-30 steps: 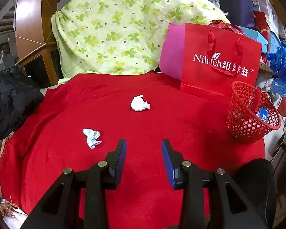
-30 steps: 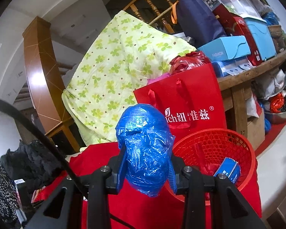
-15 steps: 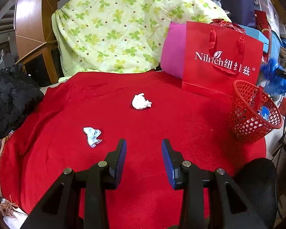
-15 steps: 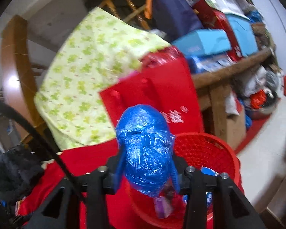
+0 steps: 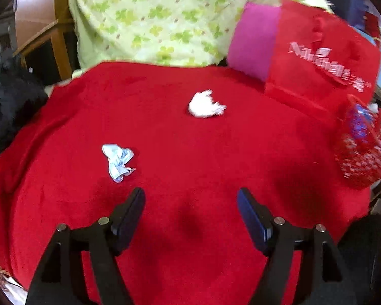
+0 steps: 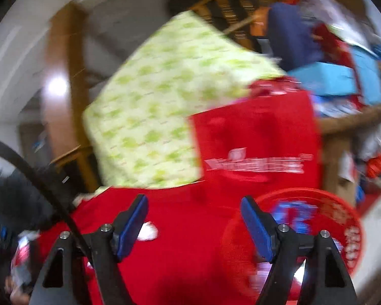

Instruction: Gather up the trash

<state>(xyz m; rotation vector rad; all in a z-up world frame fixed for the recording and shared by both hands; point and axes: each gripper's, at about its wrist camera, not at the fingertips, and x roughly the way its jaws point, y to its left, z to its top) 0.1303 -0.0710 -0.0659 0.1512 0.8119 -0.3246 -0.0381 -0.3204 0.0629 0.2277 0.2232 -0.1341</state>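
Left gripper (image 5: pixel 190 204) opening, empty; blue wad (image 5: pixel 118 161) just ahead-left, white wad (image 5: pixel 205 105) farther ahead. Right gripper (image 6: pixel 194 212) opening, empty; basket (image 6: pixel 343 218) just right, blue bag (image 6: pixel 296 214) inside.

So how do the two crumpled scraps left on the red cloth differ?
The white wad is plain white and balled into a rounder lump; the pale blue wrapper is bluish-white, flatter and more strung out. The white wad lies farther off, near the middle of the red cloth; the blue wrapper lies nearer the left gripper, to its left. Both lie loose on the cloth, untouched.
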